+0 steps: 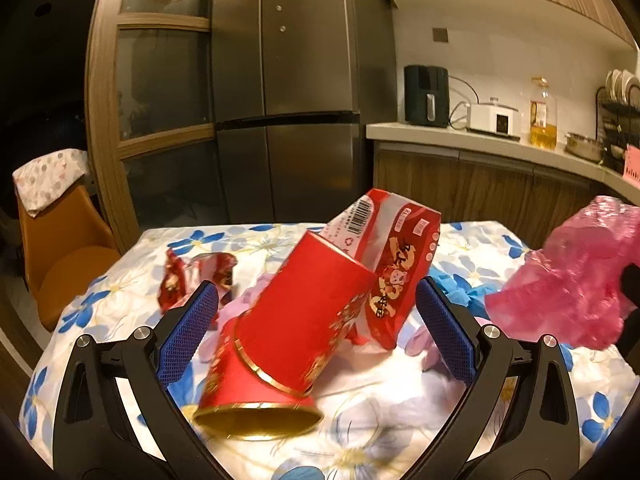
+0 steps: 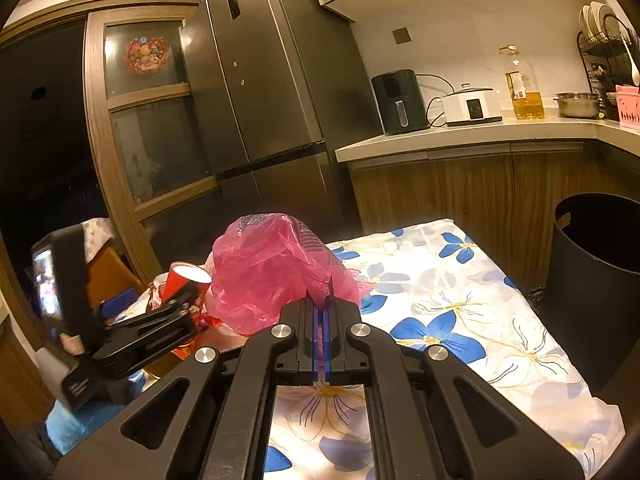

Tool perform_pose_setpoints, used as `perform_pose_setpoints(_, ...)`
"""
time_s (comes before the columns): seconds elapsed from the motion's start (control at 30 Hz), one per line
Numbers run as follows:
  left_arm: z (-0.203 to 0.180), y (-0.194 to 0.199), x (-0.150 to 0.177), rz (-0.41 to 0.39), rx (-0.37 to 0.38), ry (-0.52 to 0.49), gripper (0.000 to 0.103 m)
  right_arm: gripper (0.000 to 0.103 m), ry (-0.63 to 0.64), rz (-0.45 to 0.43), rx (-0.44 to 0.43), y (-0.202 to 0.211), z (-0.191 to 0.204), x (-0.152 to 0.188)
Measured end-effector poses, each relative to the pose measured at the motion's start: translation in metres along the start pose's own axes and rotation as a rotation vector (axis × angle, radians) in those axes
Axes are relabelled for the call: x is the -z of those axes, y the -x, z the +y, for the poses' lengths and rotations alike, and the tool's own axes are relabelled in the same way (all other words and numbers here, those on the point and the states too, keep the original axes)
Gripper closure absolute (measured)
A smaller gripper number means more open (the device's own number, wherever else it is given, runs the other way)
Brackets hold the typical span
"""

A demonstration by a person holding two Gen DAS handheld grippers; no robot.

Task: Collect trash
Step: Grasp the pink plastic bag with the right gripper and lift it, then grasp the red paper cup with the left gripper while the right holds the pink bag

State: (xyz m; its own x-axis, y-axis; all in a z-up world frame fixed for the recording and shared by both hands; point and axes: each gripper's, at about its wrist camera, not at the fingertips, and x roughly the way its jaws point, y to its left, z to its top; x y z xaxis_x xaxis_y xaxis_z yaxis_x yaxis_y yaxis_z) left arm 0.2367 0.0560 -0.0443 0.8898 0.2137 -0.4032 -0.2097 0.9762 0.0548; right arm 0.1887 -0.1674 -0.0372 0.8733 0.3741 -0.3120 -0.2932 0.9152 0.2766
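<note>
Pink plastic bag (image 2: 264,268) pinched in right claw (image 2: 325,316); left claw (image 1: 318,312) wide around red cups (image 1: 288,328).

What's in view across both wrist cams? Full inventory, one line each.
paper cups: two nested, red with gold rims, lying tilted on the table between the left gripper's fingers
snack box: one, red, tilted behind the cups
wrapper: one, red, crumpled, table's far left
plastic bag: one, pink, pinched by the right gripper
bin: one, black, off the table's right edge
table: one, white cloth with blue flowers
left gripper: open
right gripper: shut on the bag
</note>
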Motion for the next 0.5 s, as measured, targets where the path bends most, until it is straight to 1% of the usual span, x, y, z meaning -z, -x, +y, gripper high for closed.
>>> perform_pose_setpoints(0.17, -0.002, -0.017, -0.002, 0.046, -0.007, -0.007, 0.006, 0.101, 0.004, 0.009, 0.000, -0.003, -0.001, 0.000)
perform_pose_setpoints(0.27, -0.003, -0.022, -0.003, 0.063, 0.000, -0.010, 0.013, 0.101, 0.004, 0.013, -0.002, -0.004, -0.002, 0.000)
perform_pose_setpoints(0.43, -0.004, -0.031, -0.001, 0.092, 0.006, -0.030, 0.032, 0.101, 0.001, 0.016, 0.000, -0.005, -0.002, 0.000)
perform_pose_setpoints(0.5, -0.001, -0.030, 0.000, 0.093, 0.013, -0.022, 0.034, 0.101, 0.002, 0.016, 0.002, -0.006, -0.003, 0.000)
